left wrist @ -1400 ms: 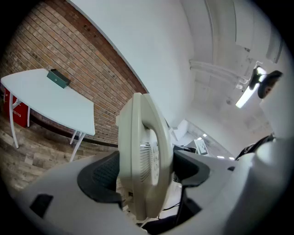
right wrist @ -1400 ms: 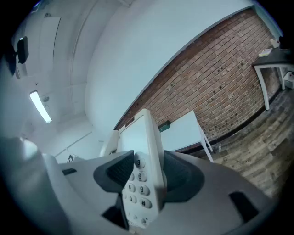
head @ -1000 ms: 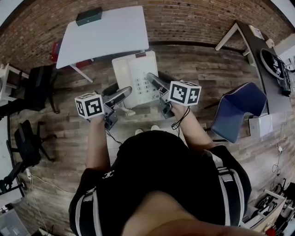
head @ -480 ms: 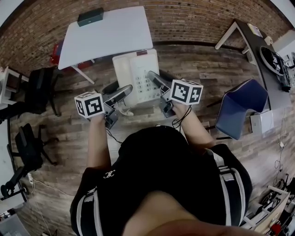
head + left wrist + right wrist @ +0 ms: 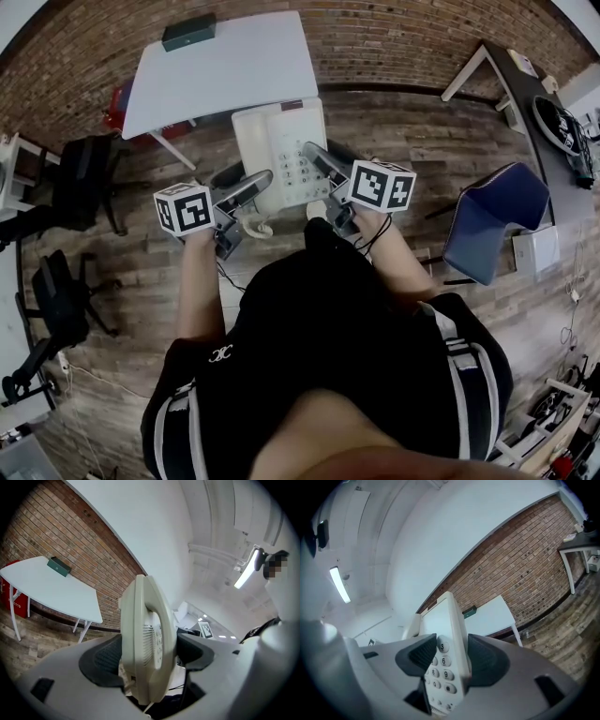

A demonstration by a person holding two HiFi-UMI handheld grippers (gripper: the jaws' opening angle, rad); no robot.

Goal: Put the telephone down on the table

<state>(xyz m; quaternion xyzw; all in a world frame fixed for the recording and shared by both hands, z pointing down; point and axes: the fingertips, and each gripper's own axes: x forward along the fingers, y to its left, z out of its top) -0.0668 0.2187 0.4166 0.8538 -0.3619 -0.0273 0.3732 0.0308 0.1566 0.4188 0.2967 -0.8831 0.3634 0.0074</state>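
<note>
My left gripper (image 5: 248, 187) and right gripper (image 5: 317, 161) each clenched the telephone (image 5: 278, 141) in mid-air. The table (image 5: 225, 70) at 12 o'clock was apparently not yet reached, and the set-down was undone.

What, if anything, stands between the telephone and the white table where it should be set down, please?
Nothing visible does. The telephone, clamped by the left claw and the right claw, hangs by the white table's near edge. A dark green box sits at the table's far corner, away from that edge.
</note>
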